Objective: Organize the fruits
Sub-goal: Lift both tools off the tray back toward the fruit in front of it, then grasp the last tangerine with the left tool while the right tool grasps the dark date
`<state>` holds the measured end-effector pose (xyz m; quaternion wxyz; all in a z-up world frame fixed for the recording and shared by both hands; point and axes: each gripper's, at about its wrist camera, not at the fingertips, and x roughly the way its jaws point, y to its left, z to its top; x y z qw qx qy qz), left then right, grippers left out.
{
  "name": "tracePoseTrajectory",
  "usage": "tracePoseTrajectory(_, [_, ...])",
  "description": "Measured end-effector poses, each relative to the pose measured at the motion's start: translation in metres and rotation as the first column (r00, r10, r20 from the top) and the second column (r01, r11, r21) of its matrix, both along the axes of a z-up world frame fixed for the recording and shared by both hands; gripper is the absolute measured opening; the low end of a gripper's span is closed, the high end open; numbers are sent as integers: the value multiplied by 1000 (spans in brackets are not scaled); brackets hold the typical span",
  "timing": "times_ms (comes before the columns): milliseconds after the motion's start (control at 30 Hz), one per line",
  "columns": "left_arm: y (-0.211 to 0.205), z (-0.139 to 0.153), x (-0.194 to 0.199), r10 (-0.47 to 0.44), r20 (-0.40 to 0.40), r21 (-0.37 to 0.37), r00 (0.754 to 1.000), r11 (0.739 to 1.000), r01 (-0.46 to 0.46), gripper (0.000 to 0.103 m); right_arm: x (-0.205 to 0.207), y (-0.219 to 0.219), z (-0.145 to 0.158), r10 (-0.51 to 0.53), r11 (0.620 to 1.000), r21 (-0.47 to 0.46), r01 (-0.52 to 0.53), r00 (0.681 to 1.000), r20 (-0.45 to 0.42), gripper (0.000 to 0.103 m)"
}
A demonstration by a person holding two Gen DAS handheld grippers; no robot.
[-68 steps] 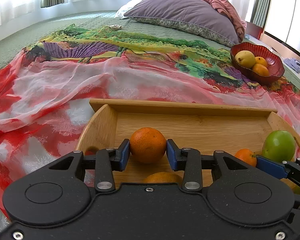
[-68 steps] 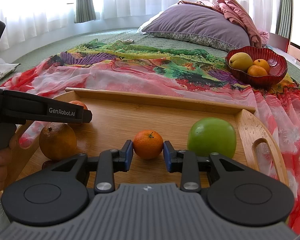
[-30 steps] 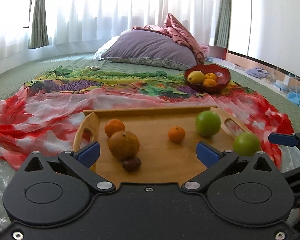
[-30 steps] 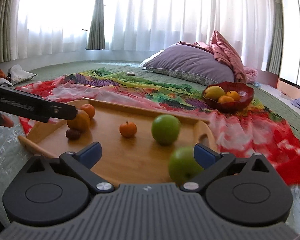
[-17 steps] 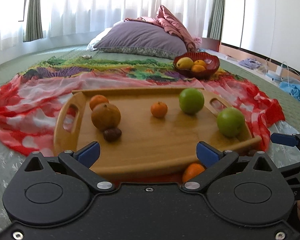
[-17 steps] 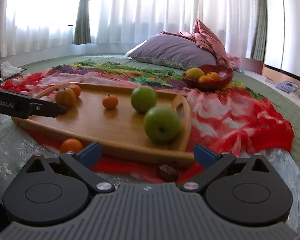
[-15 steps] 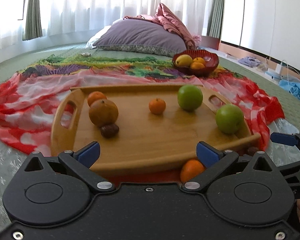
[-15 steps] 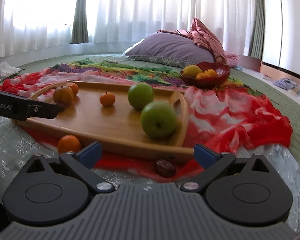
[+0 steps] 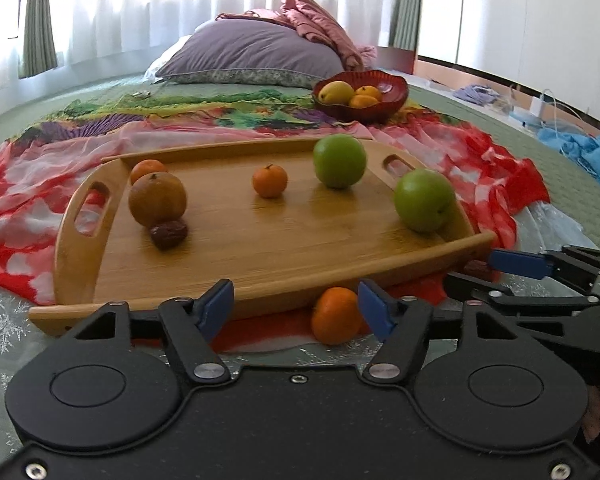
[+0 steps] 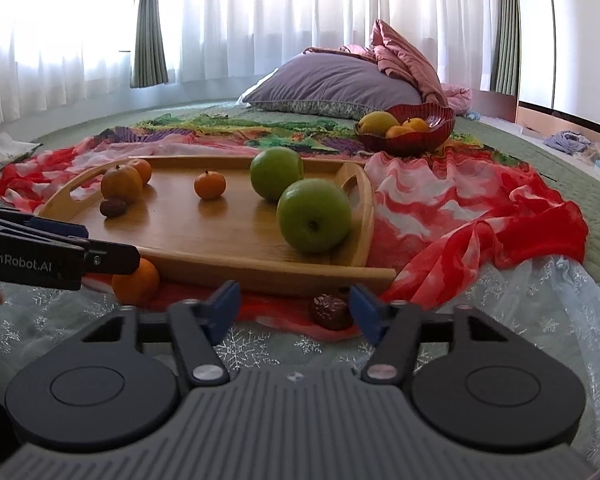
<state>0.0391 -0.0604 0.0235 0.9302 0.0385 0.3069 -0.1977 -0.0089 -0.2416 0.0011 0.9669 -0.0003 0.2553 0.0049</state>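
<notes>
- Green bed [image 9: 80, 96] carries a red scarf [image 10: 480, 216] and wooden tray [image 9: 260, 240] of fruit.
- Left gripper [image 9: 296, 312] hovers low, fingers wide, around an orange [image 9: 335, 315] before the tray.
- Right gripper [image 10: 290, 310] hovers alongside, fingers wide, a date [image 10: 330, 312] between them.

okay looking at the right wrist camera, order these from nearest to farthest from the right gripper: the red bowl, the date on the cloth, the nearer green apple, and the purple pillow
From the right gripper:
1. Date, on the cloth just off the tray's near edge, by the right finger.
2. Nearer green apple, at the tray's right end.
3. Red bowl, behind the tray, to the right.
4. Purple pillow, at the back.
</notes>
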Motion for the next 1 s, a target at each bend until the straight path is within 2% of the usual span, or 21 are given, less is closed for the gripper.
tracePoseTrajectory(133, [-6, 0, -3, -20, -2, -2, 1000, 1000, 20, 52, 3, 3, -2, -12, 1000, -12, 12, 1000, -3, 64])
tracePoseTrajectory(267, [-8, -4, -6, -22, -39, -24, 999, 999, 21, 42, 4, 4, -3, -55, 998, -25, 55, 998, -2, 59])
tracePoseTrajectory(567, [-11, -13, -7, 0, -55, -34, 999, 999, -2, 38, 6, 3, -9, -79, 996, -29, 78, 997, -24, 52])
tracePoseTrajectory(733, [-15, -15, -6, -3, -62, -40, 998, 999, 0, 34, 8, 5, -11, -82, 996, -32, 81, 996, -30, 43])
tracePoseTrajectory(1000, [-18, -19, -4, -1, -82, -56, 997, 998, -4, 32, 9, 4, -13, -88, 996, -33, 87, 996, -33, 40])
